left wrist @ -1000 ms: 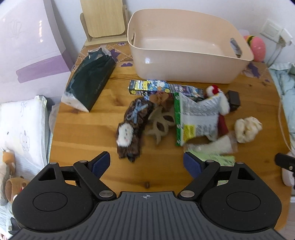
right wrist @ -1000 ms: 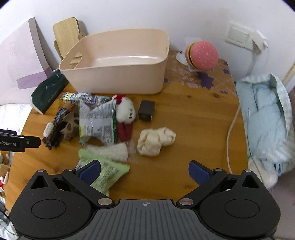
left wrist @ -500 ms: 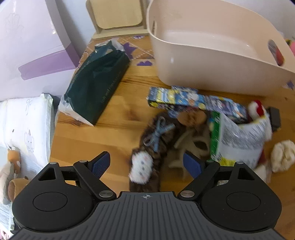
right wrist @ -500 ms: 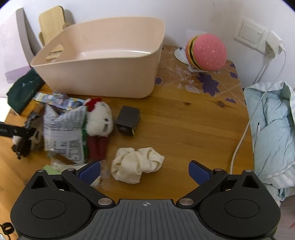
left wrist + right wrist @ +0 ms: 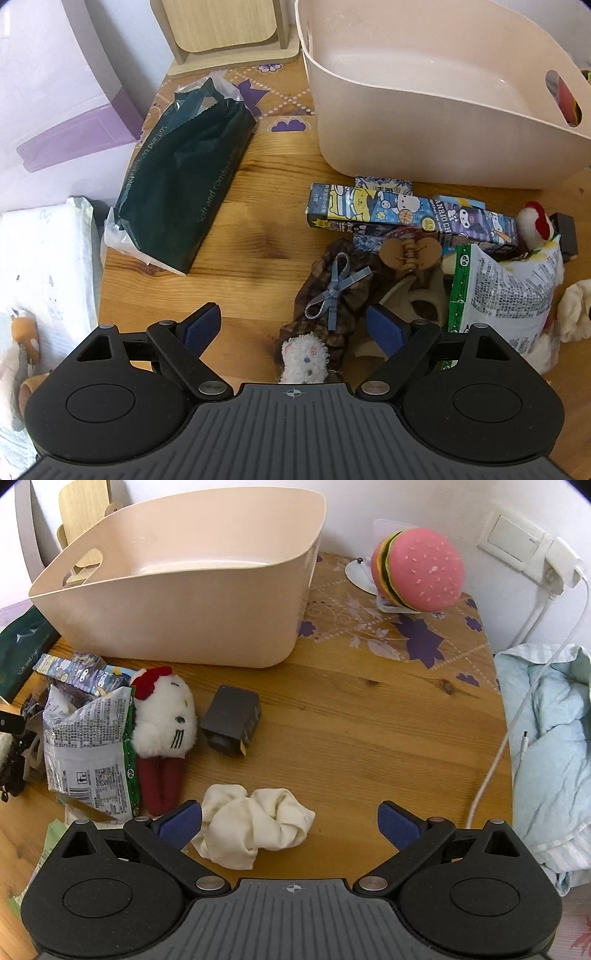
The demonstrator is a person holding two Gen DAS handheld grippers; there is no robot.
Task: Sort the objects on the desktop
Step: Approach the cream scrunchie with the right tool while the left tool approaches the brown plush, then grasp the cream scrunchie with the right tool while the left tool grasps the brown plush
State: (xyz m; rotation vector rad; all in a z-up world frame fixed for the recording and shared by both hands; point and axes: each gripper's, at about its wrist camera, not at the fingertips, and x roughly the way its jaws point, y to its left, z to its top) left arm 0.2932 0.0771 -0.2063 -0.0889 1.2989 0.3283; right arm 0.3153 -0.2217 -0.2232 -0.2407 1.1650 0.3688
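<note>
Hovering over the wooden table, the left gripper is held with its 2 blue-padded fingers spread wide and nothing pinched. Between those fingers a brown scrunchie with a blue bow and a white fluffy charm is seen lying on the wood; whether the right pad touches its cloth cannot be told. At 1 o'clock from it a cartoon-printed box is laid flat, and at 3 o'clock a green-and-white snack bag is slumped against the pile. A dark green tissue pack is placed at 10 o'clock, well apart, and the beige bin is set at 1 o'clock, beyond the box.

In the right wrist view, the right gripper is likewise held spread, with nothing gripped. A crumpled cream cloth is seen between its fingers, just beside the left pad. A white plush cat with a red bow is laid at 10 o'clock, touching the snack bag. A small black box is found at 11 o'clock, just beside the plush. The bin is seen behind them, and a pink burger toy is perched at 1 o'clock near the wall.
</note>
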